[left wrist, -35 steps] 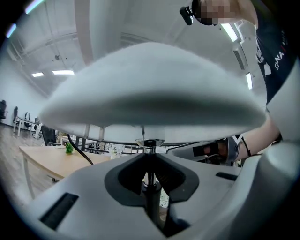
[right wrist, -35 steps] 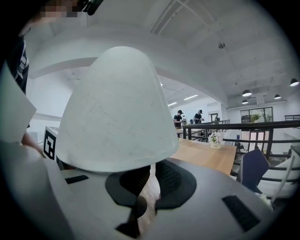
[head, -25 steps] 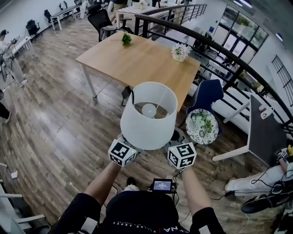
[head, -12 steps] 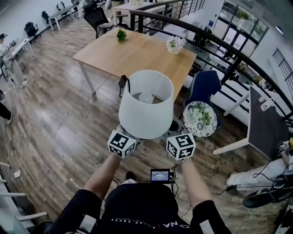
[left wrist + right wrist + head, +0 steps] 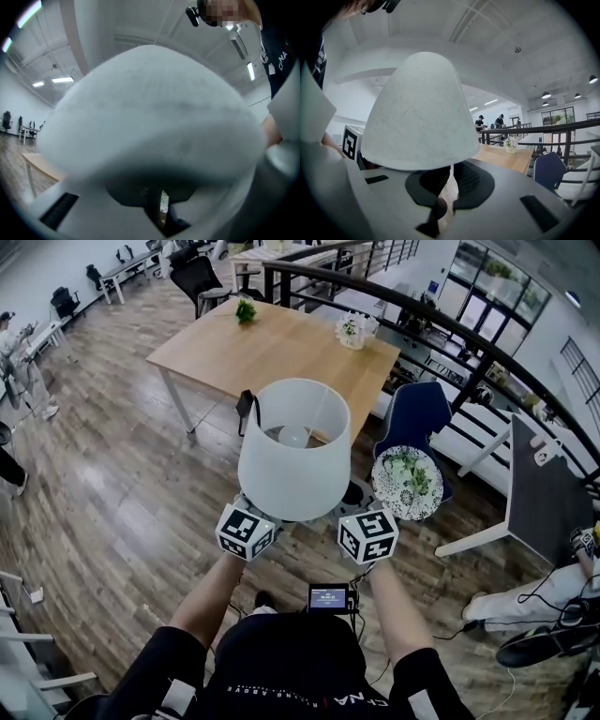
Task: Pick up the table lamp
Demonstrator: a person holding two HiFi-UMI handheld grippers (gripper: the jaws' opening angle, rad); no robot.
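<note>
Both forearms reach fwd from the torso, approx. parallel: left forearm (image 5: 212, 601), right forearm (image 5: 394, 615). Each ends at a marker cube, left cube (image 5: 246, 532) and right cube (image 5: 367, 536), side by side and just under the lamp shade. Both grippers point roughly level.

The table lamp (image 5: 294, 465) is held up off the floor btw. the two grippers, upright, w/ the white shade open at the top and the bulb (image 5: 293, 435) showing inside.

The right gripper (image 5: 450, 182) has its dark pads drawn close on a thin pale stem under the shade (image 5: 419, 117), so it is clamped on the lamp. The left gripper (image 5: 158, 212) has its pads nearly together w/ a dark upright part of the lamp in the slit, also gripping. That view is blurred and the shade (image 5: 150, 122) fills most of it.

A small screen device (image 5: 328, 597) sits at the person's chest.

Just right of the shade is a round flower-patterned disc (image 5: 406, 484), w/ a blue chair (image 5: 419, 416) behind it. Wood floor (image 5: 122, 502) lies below. Ahead is a wooden table (image 5: 281, 357) w/ a small green plant (image 5: 246, 311) and a pot of white flowers (image 5: 352, 329). A black railing (image 5: 450, 324) curves past its far side. At the right edge are a dark-topped white table (image 5: 539, 507) and someone's legs (image 5: 525, 607), cut off.

In the head view the shade hides both sets of jaws and the lamp's lower part. The base shows in no view.
</note>
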